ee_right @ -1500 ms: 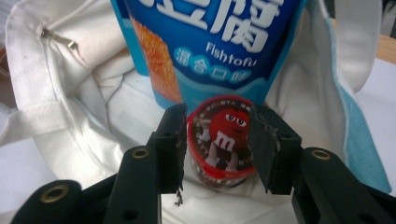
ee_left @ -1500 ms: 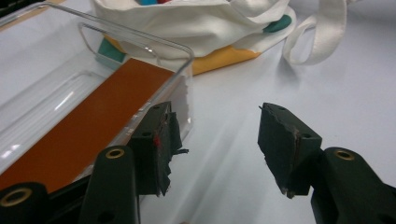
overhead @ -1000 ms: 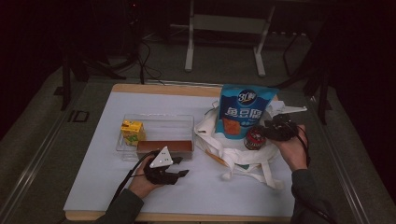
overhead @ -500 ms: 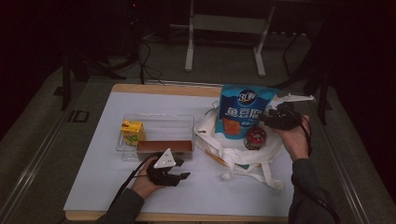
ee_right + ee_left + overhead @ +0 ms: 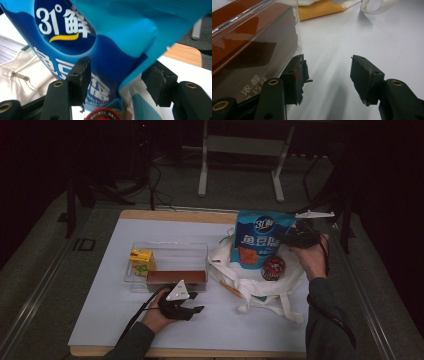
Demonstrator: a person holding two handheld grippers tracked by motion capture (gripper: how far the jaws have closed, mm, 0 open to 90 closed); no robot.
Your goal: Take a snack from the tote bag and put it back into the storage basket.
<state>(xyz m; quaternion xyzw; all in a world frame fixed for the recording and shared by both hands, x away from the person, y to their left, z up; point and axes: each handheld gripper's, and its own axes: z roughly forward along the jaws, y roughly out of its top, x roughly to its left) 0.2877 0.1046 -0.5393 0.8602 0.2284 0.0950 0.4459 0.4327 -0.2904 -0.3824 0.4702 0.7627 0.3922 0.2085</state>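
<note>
right gripper view: blue snack bag (image 5: 110, 50) between spread, just-widened right claw (image 5: 117, 80), untouched.

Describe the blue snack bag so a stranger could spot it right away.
On the white table, look right of the clear tray to the cream tote bag. The blue snack bag stands on it, the tallest item, above the small red-lidded can.
</note>
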